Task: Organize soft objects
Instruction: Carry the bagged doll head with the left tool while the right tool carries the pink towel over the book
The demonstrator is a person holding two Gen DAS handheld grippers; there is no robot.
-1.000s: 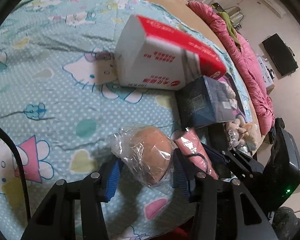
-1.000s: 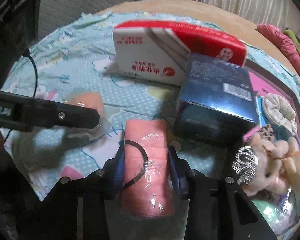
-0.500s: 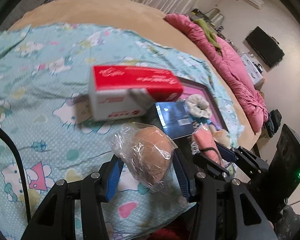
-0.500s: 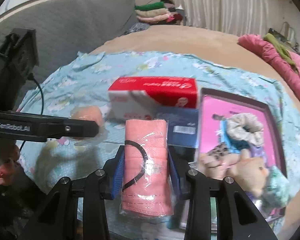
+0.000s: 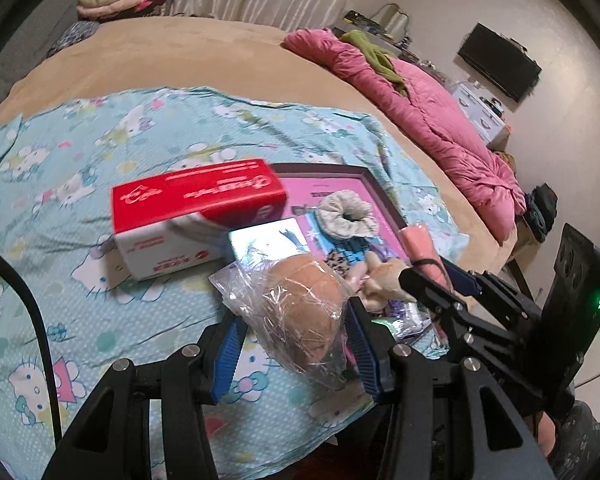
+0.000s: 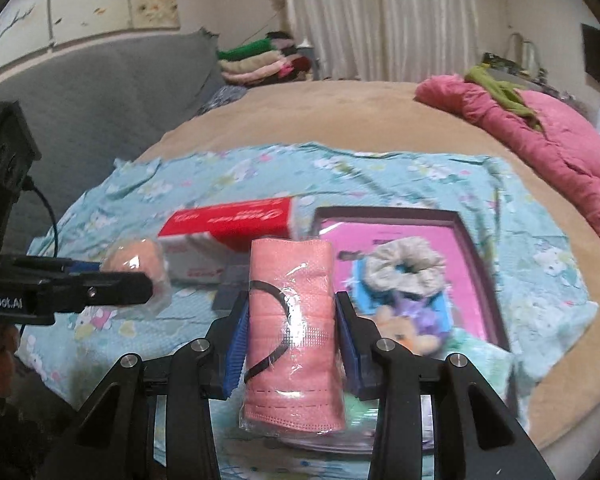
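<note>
A: Left wrist view first. What does it show?

B: Left gripper is closed about halfway on a wrapped peach sponge, held above the blue cartoon sheet. Beyond it lies a red and white box, and to the right a pink tray with a grey scrunchie inside.

A: And the right wrist view?

B: Right gripper has narrower jaws, pressed on a pink mask pack, which stands upright between the pads, above the near edge of the tray.

A: What could go wrong?

B: I think the plastic wrap is slippery. The sponge sits far forward in the pads, so a quick tilt may let it slide out. Also both grippers are close together, so they may bump over the tray.
</note>
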